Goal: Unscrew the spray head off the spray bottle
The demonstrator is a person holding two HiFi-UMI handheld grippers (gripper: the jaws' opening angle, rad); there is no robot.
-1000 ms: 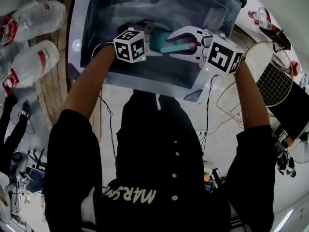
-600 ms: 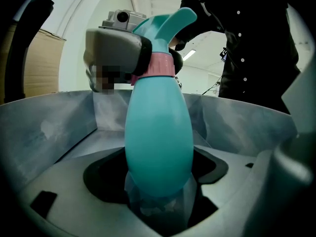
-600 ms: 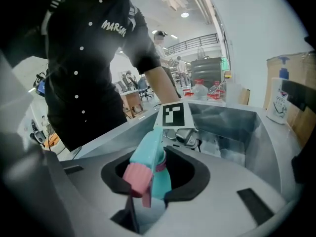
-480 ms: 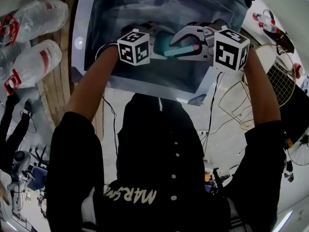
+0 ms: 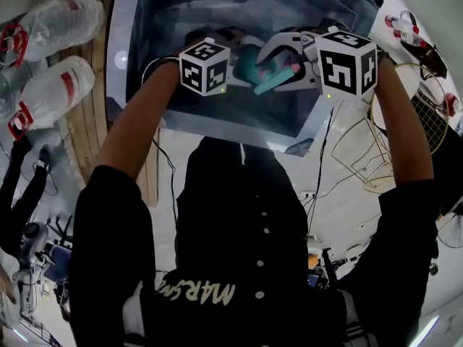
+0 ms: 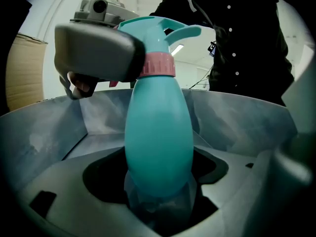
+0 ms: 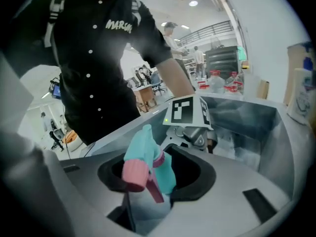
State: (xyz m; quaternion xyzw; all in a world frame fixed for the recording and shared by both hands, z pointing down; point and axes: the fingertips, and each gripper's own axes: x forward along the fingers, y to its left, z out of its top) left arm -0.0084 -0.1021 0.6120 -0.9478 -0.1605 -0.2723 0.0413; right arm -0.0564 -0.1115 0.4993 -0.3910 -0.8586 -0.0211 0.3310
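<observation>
A teal spray bottle [image 5: 248, 62] with a pink collar [image 6: 158, 66] is held over a grey tub [image 5: 145, 20]. My left gripper [image 6: 160, 201] is shut on the bottle's round body [image 6: 158, 142]. In the head view this gripper [image 5: 233, 63] comes in from the left. The right gripper [image 5: 273, 62] reaches the teal spray head [image 7: 143, 149] from the right. Head, pink nozzle [image 7: 133, 174] and pink trigger [image 7: 155, 187] lie between its jaws with dark gaps on both sides. One of its dark pads [image 6: 96, 53] lies beside the head. Its jaws have just been opening.
Large water bottles [image 5: 54, 85] lie left of the tub beside wooden boards. A racket [image 5: 409, 114] and cables lie on the floor at the right. My own dark-shirted body [image 5: 231, 251] fills the lower picture. White containers [image 7: 298, 95] stand past the tub's far rim.
The right gripper has rolled, so its marker cube faces the camera more. The spray head has swung from lying level to slanting down-left. The left gripper has stayed on the bottle.
</observation>
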